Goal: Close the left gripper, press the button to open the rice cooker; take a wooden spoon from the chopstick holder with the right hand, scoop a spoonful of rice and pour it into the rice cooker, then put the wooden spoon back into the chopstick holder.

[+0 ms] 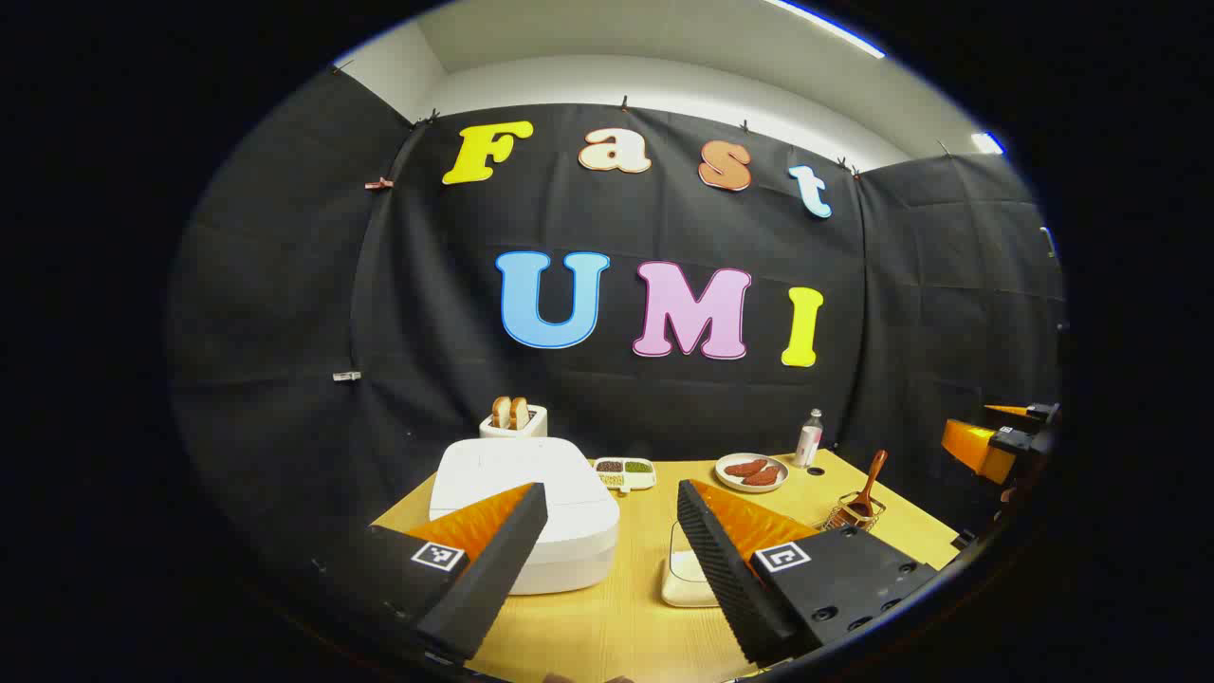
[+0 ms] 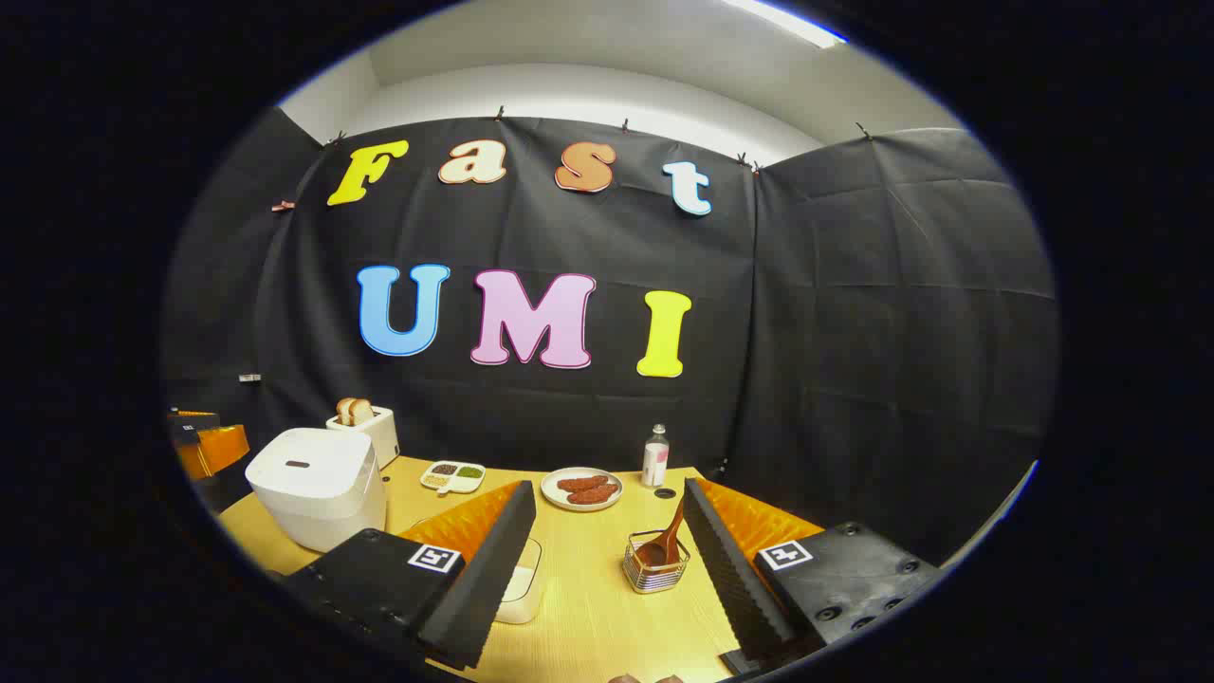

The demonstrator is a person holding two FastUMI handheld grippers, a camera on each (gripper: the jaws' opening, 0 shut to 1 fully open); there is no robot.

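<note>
The left gripper (image 1: 612, 512) hangs with both fingers spread wide, holding nothing. The right gripper (image 2: 607, 512) hangs level too, its fingers equally parted and empty.

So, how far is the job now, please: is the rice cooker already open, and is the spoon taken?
Nothing looks done yet. The rice cooker has its lid down. The left gripper is open above the table, not closed for the button. The wooden spoon stands in the chopstick holder, with the open right gripper in front of it. All steps remain: pressing, scooping, pouring, returning.
</note>
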